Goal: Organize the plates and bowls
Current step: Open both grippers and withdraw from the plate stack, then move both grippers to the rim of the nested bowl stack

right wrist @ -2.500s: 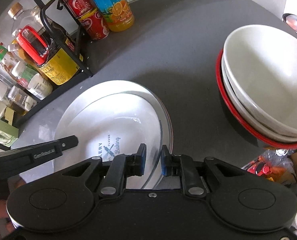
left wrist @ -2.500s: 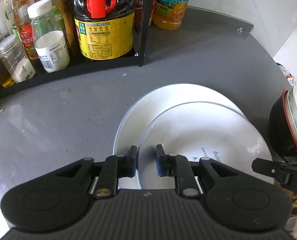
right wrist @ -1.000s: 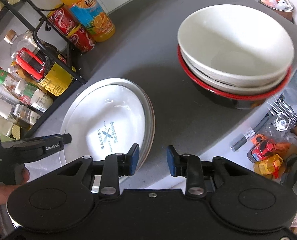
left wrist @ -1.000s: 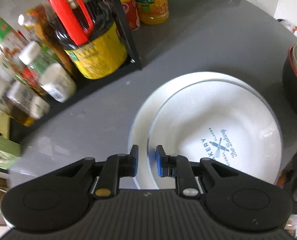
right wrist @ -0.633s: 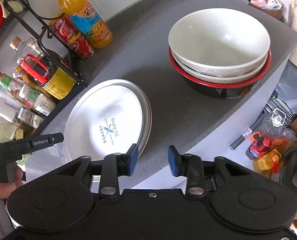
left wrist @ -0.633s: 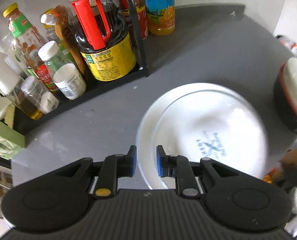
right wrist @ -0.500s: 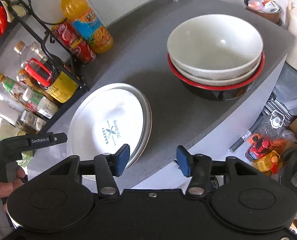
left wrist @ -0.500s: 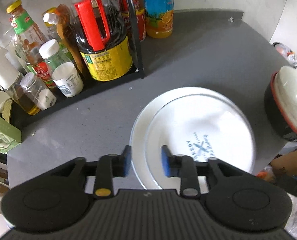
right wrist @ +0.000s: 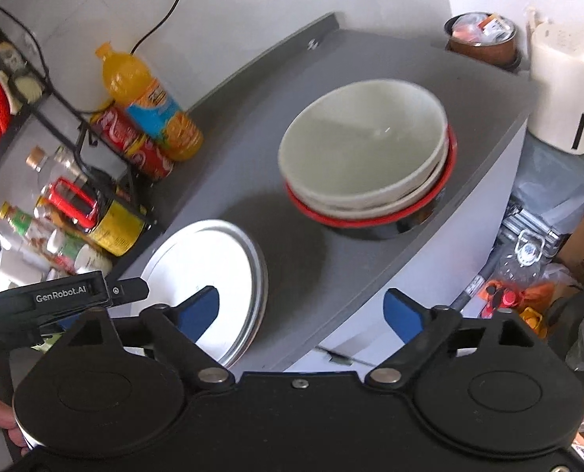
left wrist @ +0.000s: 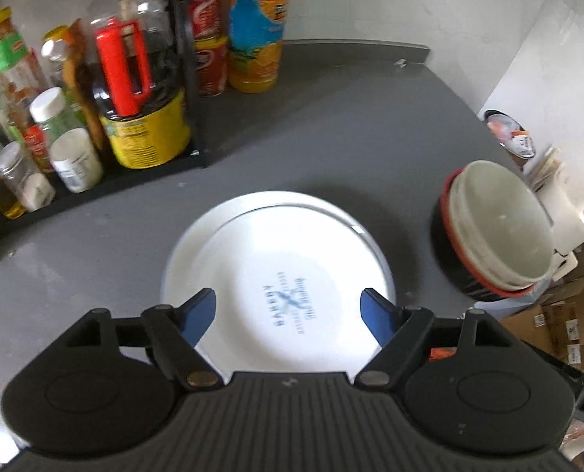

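Two white plates lie stacked on the grey counter; the upper plate (left wrist: pixel 280 275) carries blue lettering and also shows in the right wrist view (right wrist: pixel 205 271). A stack of pale bowls (left wrist: pixel 496 232) nests in a red-rimmed black bowl (right wrist: pixel 374 216) at the counter's right end. My left gripper (left wrist: pixel 288 310) hovers open above the near edge of the plates, holding nothing. My right gripper (right wrist: pixel 302 310) is open and raised over the counter's front edge, between plates and bowls, also holding nothing.
A black wire rack (left wrist: pixel 185 78) with an oil jug (left wrist: pixel 134 94), sauce bottles and jars stands at the left. Soda cans (right wrist: pixel 142 141) and an orange drink bottle (left wrist: pixel 256 27) stand beside it. Boxes, bags and a white appliance (right wrist: pixel 563 94) sit beyond the counter's right edge.
Both grippers let go of the plate rims, opened wide and pulled back and up. The plates stay stacked on the counter.
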{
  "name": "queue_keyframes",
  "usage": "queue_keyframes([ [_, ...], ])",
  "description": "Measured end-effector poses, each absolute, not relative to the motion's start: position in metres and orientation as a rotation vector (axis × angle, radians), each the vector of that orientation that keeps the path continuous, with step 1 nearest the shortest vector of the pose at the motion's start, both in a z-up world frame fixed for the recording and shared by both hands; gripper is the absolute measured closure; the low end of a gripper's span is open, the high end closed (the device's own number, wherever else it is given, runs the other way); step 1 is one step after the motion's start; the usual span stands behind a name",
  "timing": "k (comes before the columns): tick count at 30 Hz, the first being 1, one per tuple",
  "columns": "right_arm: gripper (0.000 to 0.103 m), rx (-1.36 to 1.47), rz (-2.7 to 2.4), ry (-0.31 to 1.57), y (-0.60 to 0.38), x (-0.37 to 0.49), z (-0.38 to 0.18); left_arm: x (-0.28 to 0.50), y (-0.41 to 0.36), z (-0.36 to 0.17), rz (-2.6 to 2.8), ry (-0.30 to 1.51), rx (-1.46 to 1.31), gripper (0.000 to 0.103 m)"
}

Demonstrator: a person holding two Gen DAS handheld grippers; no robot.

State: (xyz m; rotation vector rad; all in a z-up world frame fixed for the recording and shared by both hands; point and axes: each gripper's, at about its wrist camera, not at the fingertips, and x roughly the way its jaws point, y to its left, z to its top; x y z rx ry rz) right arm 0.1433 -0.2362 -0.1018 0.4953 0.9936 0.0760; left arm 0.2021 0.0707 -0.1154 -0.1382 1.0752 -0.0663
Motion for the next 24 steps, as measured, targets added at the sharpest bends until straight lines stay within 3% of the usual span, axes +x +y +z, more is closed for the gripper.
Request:
queue_keyframes([
  [24,0.004,0.494,0.037,0.975,-0.322,0.195,-0.1,0.242,-0.033,-0.092,-0.105,1.057,-0.147,0.017],
])
